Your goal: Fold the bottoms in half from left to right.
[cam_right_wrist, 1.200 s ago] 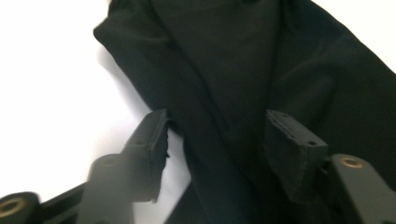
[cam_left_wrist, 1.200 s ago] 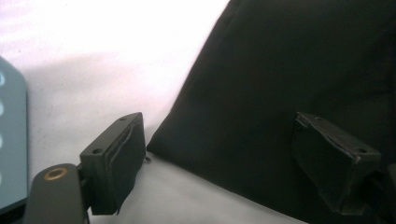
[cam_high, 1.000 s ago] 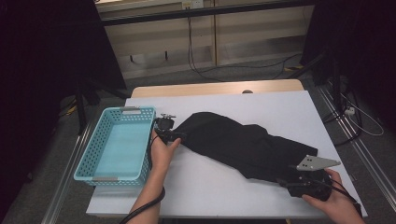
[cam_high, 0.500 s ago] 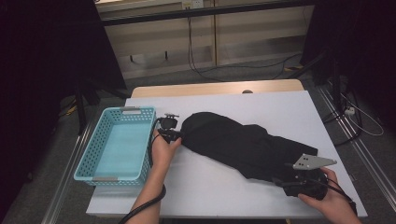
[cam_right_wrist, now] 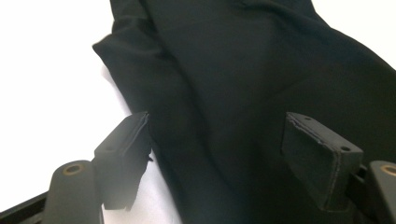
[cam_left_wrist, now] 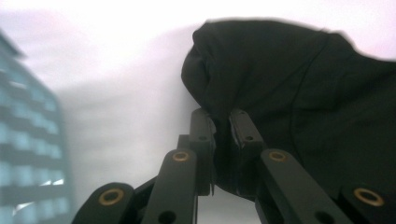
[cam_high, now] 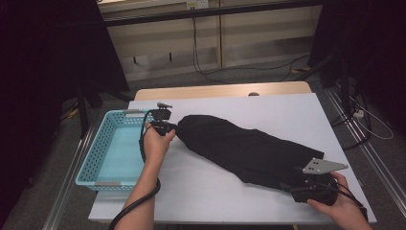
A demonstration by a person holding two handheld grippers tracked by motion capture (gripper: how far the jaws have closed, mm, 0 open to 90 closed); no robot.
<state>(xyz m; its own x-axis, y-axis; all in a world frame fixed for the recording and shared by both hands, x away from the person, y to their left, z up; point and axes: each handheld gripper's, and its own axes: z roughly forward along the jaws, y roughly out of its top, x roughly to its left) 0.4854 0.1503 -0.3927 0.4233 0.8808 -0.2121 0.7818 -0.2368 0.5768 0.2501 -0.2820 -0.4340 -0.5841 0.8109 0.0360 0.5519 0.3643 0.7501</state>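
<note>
Between left gripper (cam_left_wrist: pixel 223 121) pads: black cloth (cam_high: pixel 249 151) edge, pinched (right gripper (cam_right_wrist: pixel 219 140) spread over cloth).

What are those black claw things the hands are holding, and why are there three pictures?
They are grippers: squeeze tools with two jaws, one in each hand of a person. One picture comes from a camera high above the table; the other two come from small cameras riding on the grippers, looking along their jaws. On the white table lies a long black cloth, with a light blue basket beside it. The left gripper has just been closing and now pinches one end of the black cloth. The right gripper is at the other end; its jaws have just been opening and stand apart, with cloth between them.
</note>
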